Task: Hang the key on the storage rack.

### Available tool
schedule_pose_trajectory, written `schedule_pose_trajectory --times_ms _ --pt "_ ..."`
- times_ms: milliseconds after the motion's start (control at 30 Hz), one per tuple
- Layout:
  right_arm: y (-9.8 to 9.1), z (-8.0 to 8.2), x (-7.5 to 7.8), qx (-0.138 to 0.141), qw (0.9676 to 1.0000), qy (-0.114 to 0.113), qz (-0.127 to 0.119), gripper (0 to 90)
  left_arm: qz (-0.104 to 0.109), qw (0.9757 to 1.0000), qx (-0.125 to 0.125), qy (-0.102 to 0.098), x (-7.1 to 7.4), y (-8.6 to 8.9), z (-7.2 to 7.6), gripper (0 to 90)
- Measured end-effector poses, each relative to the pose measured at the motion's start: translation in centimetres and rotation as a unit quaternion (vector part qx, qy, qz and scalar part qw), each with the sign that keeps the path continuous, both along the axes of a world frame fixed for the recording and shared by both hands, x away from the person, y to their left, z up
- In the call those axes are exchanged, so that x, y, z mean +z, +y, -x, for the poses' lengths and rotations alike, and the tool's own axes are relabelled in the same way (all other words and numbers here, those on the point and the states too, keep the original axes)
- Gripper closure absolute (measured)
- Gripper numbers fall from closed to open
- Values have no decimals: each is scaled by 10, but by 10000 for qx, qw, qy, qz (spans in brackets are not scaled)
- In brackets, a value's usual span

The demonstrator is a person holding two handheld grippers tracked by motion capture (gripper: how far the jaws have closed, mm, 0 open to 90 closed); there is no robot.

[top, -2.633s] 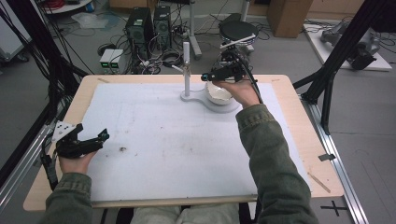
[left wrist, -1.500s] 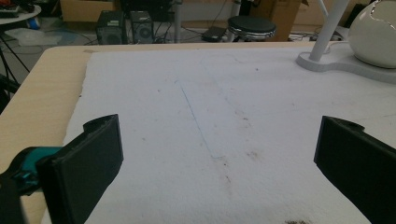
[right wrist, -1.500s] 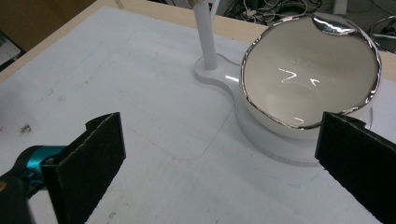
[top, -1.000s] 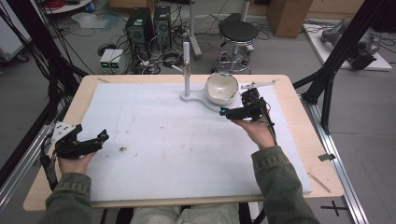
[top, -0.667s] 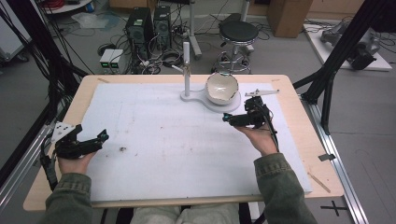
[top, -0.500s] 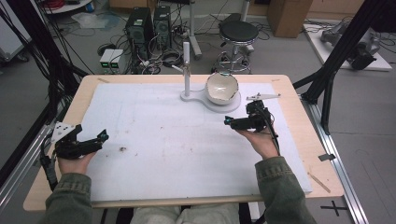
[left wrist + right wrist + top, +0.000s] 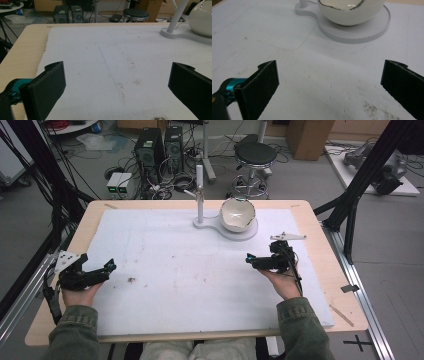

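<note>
- The left gripper (image 7: 102, 268) is resting at the lower left of the high view, jaws spread wide, holding nothing.
- The right gripper (image 7: 250, 259) is hovering right of centre, jaws also spread wide and empty.
- The white bowl (image 7: 238, 214) is sitting on its round white stand (image 7: 212, 224) at upper centre, apart from both grippers.

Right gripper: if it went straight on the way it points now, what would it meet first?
Judging by its own view, the open right gripper would probably meet the round white base first, then the white bowl standing on it. Depth is uncertain.
</note>
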State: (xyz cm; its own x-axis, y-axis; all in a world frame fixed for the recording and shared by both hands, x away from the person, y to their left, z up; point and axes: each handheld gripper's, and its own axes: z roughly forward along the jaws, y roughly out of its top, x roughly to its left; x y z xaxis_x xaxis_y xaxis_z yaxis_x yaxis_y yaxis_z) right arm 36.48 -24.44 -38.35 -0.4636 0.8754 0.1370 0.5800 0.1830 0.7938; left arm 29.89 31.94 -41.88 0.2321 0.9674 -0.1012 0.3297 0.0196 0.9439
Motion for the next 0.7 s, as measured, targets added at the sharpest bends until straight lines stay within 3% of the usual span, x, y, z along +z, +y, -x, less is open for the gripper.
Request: schedule_pose_trajectory --times_ms 233,467,600,700 --pt "-11 6 -12 -380 9993 -35 36 6 26 10000 9 -19 1 0 1 17" --pt "-17 19 -20 -507 9978 -401 113 6 17 10000 -7 -13 1 0 1 17" --pt "-20 21 -24 -656 9966 -495 41 6 6 10000 -50 -13 1 0 1 17" --pt "-22 22 -25 -699 9947 -756 -62 6 29 10000 -56 -33 1 0 2 17"
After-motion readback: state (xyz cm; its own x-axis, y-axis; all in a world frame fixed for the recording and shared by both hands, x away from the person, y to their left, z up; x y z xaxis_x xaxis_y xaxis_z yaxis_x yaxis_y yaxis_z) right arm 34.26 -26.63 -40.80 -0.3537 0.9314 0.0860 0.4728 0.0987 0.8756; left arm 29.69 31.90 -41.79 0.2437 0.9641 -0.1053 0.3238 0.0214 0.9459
